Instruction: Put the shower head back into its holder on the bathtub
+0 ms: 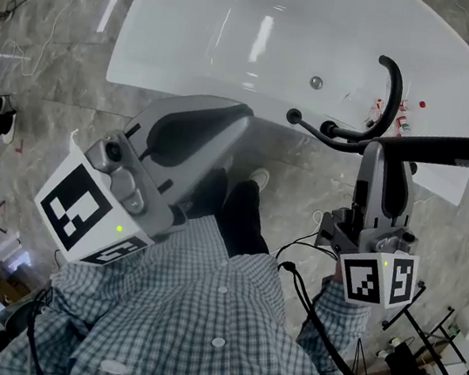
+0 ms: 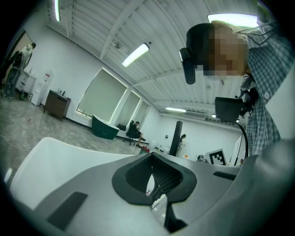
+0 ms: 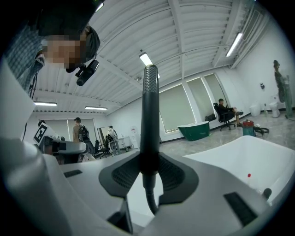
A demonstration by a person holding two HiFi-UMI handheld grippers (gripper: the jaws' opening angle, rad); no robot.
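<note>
Item: shower head [image 1: 452,150], black, lying level at 3 o'clock over the bathtub [image 1: 195,44] rim, its hose [image 1: 394,93] looping to 1 o'clock.

Right gripper [image 1: 388,149] clamped on its handle [image 3: 150,120], probably to carry it to the holder.

Left gripper [image 1: 233,113] at 9 o'clock, jaws narrow with nothing between them [image 2: 154,182], seemingly in reserve.

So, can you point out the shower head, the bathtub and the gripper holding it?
shower head [image 3: 150,110]: right gripper view, on its black shaft.
bathtub [image 1: 240,42]: head view, on its bare inner wall.
right gripper [image 1: 387,153]: head view, between its fingertips.
</note>
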